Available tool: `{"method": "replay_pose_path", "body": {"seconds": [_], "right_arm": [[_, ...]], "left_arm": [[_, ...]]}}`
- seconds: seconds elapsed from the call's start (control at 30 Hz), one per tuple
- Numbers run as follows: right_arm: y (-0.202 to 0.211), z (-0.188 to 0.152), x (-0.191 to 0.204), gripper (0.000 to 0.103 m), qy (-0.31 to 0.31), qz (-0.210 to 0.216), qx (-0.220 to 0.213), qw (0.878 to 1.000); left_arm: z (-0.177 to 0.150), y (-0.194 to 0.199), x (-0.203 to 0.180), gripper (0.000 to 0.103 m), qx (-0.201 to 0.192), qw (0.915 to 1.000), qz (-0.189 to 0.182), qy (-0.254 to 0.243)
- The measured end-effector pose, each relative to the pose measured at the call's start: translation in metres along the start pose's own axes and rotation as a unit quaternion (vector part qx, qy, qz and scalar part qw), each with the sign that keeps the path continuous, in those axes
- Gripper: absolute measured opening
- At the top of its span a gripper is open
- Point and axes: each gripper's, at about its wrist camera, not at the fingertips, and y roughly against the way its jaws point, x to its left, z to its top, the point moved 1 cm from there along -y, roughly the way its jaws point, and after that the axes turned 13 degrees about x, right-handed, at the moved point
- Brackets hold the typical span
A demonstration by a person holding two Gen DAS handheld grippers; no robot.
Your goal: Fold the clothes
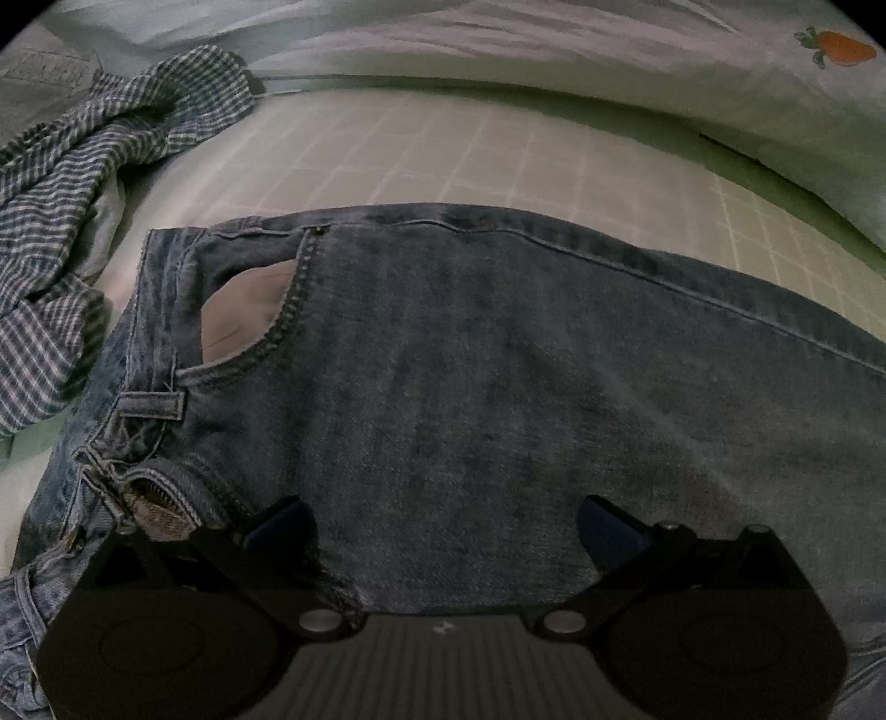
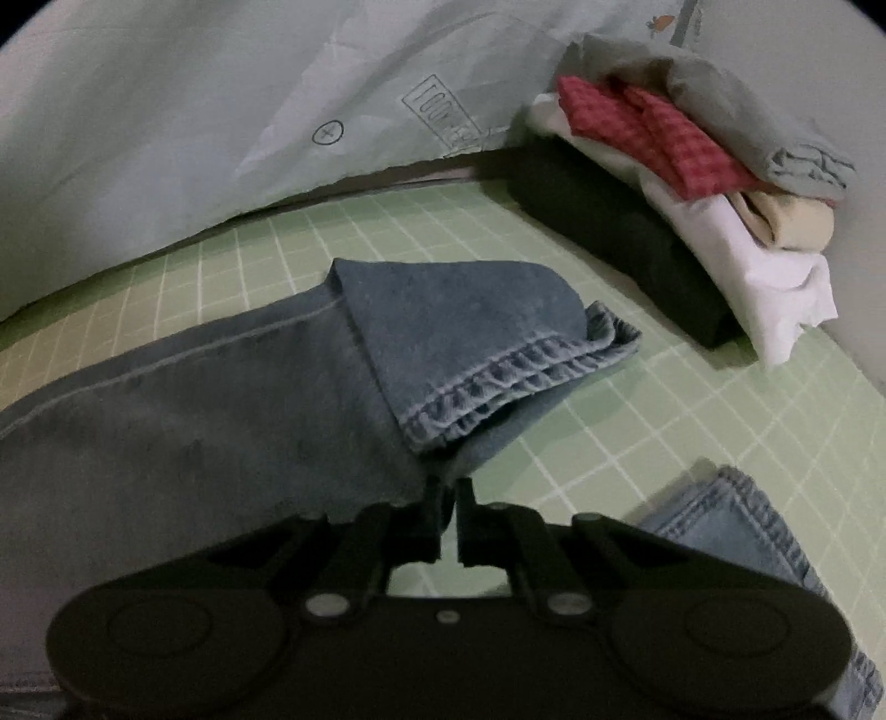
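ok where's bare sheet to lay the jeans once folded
Free: green grid sheet between the jeans' cuff and the folded stack, and the strip between jeans and quilt. Crowded: the side with the checked shirt.

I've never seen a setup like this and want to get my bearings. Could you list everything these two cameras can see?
jeans: one pair, blue denim, spread on the sheet; waist and pocket in the left view, leg cuff turned back in the right view
checked shirt: one, blue and white, crumpled left of the jeans
sheet: one, pale green with a white grid, under everything
duvet: one, pale, bunched along the far side, with a carrot print
pile of folded clothes: one stack, black, white, cream, red check and grey, far right
left gripper: one, black, jaws wide open above the jeans
right gripper: one, black, jaws shut on the jeans leg
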Motion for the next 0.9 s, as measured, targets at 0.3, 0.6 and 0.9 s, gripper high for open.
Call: {"method": "replay_pose_path", "body": {"seconds": [0.3, 0.6, 0.9], "right_arm": [[0.011, 0.017, -0.004, 0.042, -0.009, -0.001, -0.039, 0.999], [-0.008, 0.038, -0.018, 0.030, -0.089, 0.036, -0.031, 0.995], [0.007, 0.148, -0.021, 0.005, -0.050, -0.008, -0.136, 0.989]], "left_arm": [[0.000, 0.000, -0.001, 0.103, -0.001, 1.0000, -0.002, -0.002], [0.000, -0.002, -0.003, 0.103, 0.003, 1.0000, -0.001, -0.002], [-0.001, -0.003, -0.004, 0.103, 0.004, 1.0000, 0.000, -0.003]]}}
